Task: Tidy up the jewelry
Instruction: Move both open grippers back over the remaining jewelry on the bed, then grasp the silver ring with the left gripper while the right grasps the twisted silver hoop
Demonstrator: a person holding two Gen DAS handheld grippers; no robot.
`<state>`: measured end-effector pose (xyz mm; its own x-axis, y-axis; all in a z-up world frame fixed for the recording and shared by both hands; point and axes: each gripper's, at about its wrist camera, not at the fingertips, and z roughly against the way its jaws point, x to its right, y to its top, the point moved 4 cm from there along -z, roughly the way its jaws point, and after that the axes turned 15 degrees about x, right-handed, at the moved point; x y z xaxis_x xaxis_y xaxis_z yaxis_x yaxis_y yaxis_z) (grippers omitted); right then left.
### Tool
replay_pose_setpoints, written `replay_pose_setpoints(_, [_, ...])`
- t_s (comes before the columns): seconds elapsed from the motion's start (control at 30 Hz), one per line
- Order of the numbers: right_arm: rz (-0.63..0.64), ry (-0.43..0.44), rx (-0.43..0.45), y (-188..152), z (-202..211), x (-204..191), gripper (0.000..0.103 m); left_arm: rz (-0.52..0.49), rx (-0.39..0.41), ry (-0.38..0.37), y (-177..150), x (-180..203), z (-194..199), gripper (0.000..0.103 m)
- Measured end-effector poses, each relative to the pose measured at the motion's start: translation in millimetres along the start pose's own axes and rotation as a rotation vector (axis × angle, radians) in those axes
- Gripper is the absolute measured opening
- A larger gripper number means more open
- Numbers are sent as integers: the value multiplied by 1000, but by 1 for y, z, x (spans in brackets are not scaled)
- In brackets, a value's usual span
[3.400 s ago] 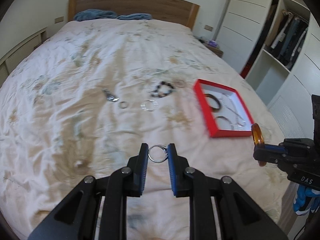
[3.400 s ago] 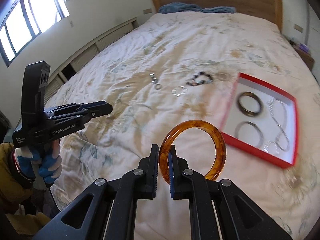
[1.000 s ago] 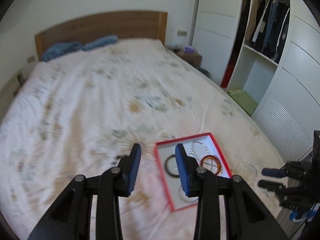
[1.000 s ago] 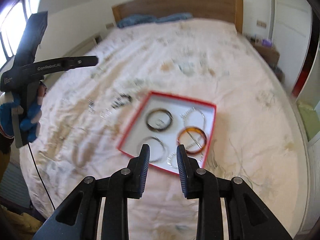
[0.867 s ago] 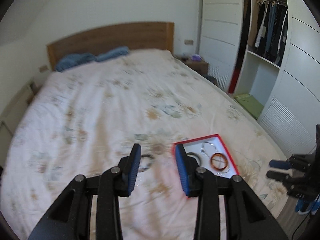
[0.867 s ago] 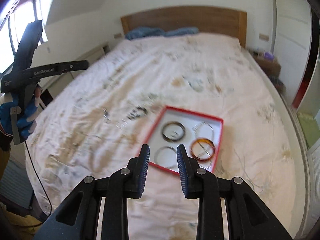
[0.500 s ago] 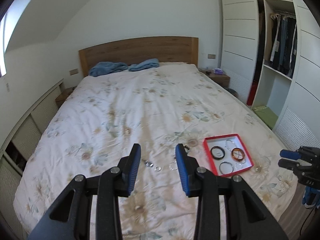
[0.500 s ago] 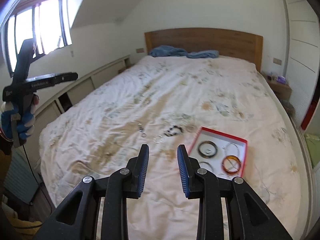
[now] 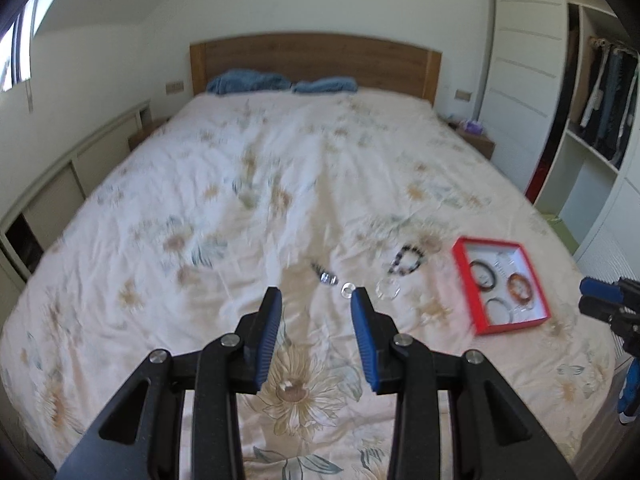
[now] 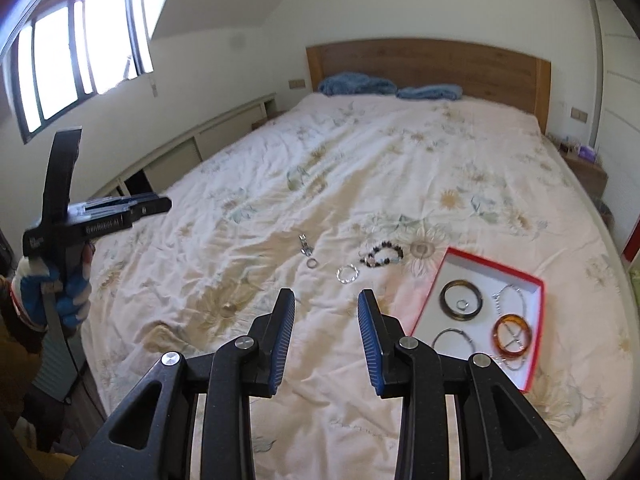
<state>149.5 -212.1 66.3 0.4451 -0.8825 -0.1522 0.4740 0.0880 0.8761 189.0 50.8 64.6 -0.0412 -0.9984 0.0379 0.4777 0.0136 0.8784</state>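
The job looks partly done; the red box, lying on the bed near its right edge and toward the foot, already holds a dark bangle with a small ring inside it, an amber bangle, a thin silver bangle and some pale chain pieces that are hard to tell apart; four pieces lie loose on the bedspread just left of the box: a beaded bracelet, a clear ring-shaped bracelet, a small silver ring and a metal clasp-like piece; those, I judge, are what is left to gather. The left tongs stand spread with nothing between the pads, hanging above the bedspread short of the loose pieces, touching nothing; the right tongs have just been opening and are likewise spread and empty, held clear of the bed with the box off to their right.
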Motion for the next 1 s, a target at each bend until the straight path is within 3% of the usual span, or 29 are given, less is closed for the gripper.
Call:
replay_pose_setpoints(0.23, [-64,13,-118,-34,-100,24,33,43,-119,-16,-56,-3,-98,33])
replay_pose_setpoints(0.53, [-118,24,-236,-61,-215,41,33,120,-210,-99,-92,6,-196,33])
replay_pose_setpoints(0.77, [-116,16,-286,-74,-269,45,33,136,-231,-137,-103,18,-238,33])
replay_pose_setpoints(1.0, [-113,27,-304,-79,-291,48,33,130,-234,-176,-105,26,-252,33])
